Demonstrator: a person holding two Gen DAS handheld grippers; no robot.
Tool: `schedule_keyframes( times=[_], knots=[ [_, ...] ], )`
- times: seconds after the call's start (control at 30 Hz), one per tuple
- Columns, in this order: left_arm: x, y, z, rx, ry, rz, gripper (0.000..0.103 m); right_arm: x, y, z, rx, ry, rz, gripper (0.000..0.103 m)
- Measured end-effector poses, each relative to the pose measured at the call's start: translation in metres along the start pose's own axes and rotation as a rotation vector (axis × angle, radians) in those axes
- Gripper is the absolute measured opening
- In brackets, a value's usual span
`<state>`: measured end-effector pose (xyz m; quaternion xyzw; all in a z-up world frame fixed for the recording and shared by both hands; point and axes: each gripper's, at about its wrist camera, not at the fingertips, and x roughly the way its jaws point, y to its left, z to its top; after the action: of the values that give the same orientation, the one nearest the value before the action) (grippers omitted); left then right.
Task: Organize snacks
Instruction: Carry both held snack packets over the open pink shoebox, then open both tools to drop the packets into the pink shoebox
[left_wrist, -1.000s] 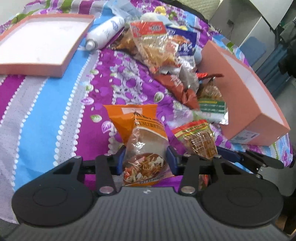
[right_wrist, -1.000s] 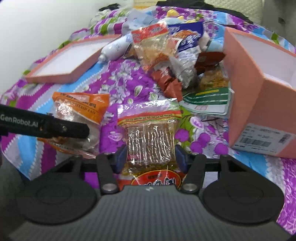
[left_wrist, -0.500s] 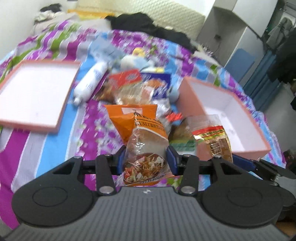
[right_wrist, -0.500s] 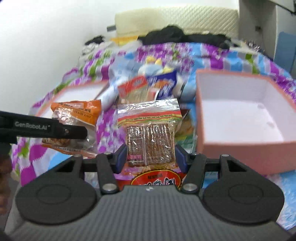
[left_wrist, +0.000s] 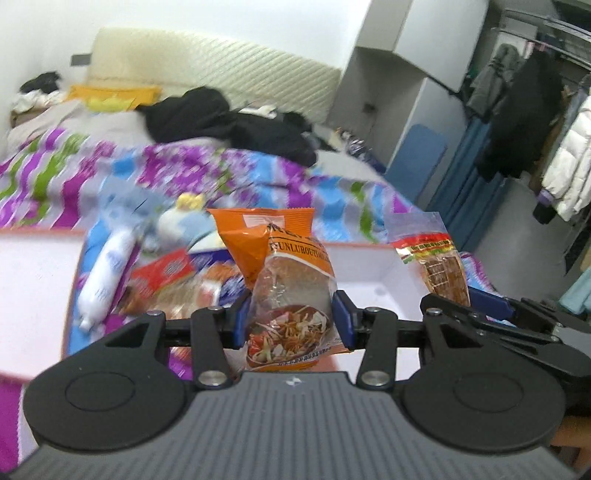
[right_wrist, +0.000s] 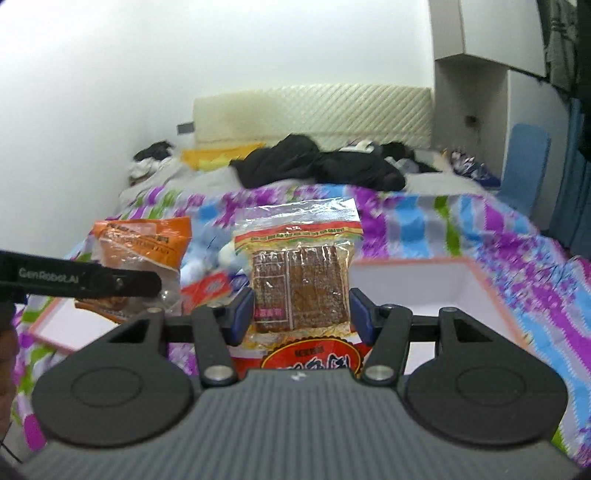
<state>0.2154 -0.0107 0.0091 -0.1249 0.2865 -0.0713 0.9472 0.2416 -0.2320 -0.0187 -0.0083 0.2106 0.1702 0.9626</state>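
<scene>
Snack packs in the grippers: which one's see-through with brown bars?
The pack in the right gripper: clear with brown bars. The left gripper holds an orange bag.

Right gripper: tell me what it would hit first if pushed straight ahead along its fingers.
Holding the clear brown-bar packet, the right gripper points over the open pink box. Probably the packet would meet the patterned bedspread beyond the box first, though depth is unclear.

Orange snack bag (left_wrist: 273, 240); purple floral bedspread (right_wrist: 498, 236)
</scene>
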Motion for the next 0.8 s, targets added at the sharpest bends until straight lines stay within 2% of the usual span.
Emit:
schedule_keyframes(
  times=[0.17, 0.3, 0.43, 0.53, 0.67, 0.8],
  knots=[
    [0.032, -0.032, 0.022, 0.026, 0.01, -0.062, 0.051, 0.012, -0.033, 0.011, 0.022, -0.006, -0.051, 0.058],
    [0.068, -0.055, 0.022, 0.035, 0.054, -0.097, 0.051, 0.029, -0.058, 0.004, 0.045, 0.027, -0.081, 0.058],
    [0.115, -0.074, 0.011, 0.052, 0.124, -0.124, 0.051, 0.055, -0.086, -0.014, 0.075, 0.089, -0.116, 0.058],
    [0.157, -0.082, -0.001, 0.055, 0.197, -0.118, 0.051, 0.079, -0.101, -0.04, 0.109, 0.172, -0.127, 0.059],
    [0.202, -0.081, -0.018, 0.064, 0.275, -0.107, 0.051, 0.107, -0.118, -0.068, 0.139, 0.259, -0.141, 0.059],
    [0.234, -0.076, -0.032, 0.08, 0.337, -0.103, 0.052, 0.121, -0.128, -0.085, 0.17, 0.304, -0.141, 0.06]
  ],
)
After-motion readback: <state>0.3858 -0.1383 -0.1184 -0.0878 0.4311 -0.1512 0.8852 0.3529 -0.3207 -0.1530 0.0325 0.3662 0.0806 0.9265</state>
